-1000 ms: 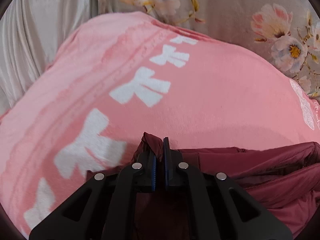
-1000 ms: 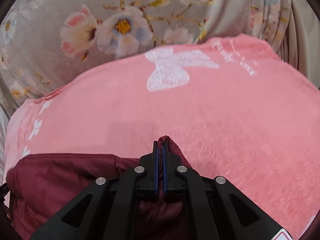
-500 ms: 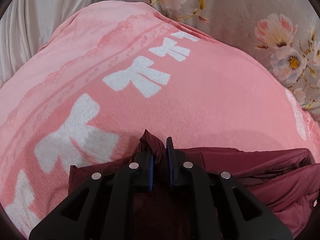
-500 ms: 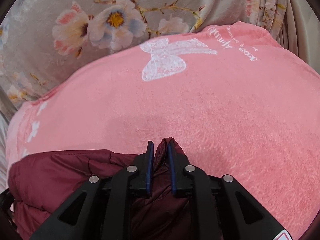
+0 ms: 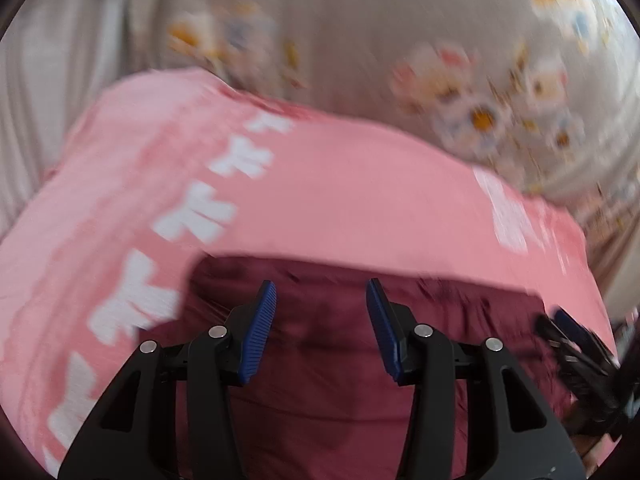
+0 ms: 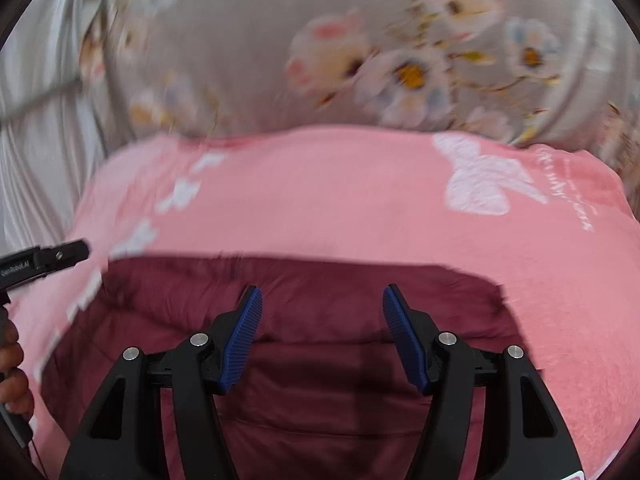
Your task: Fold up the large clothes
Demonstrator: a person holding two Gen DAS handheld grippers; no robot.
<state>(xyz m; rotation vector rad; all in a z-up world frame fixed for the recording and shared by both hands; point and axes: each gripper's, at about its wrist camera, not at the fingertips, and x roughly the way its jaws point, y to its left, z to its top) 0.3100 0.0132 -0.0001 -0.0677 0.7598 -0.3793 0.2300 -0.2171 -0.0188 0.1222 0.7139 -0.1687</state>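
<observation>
- Left tongs (image 5: 321, 296) gape wide above the maroon jacket (image 5: 340, 360), gripping nothing.
- Right tongs (image 6: 322, 300) likewise wide and empty.
- Jacket lies on a pink blanket (image 6: 340, 200).

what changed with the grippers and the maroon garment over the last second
Both grippers let go: the left gripper and right gripper, each shut on a fold of the maroon garment a second ago, now stand wide open and have pulled back above it. The garment lies flat on the pink blanket, which stayed where it was, as did the floral sheet behind.
</observation>
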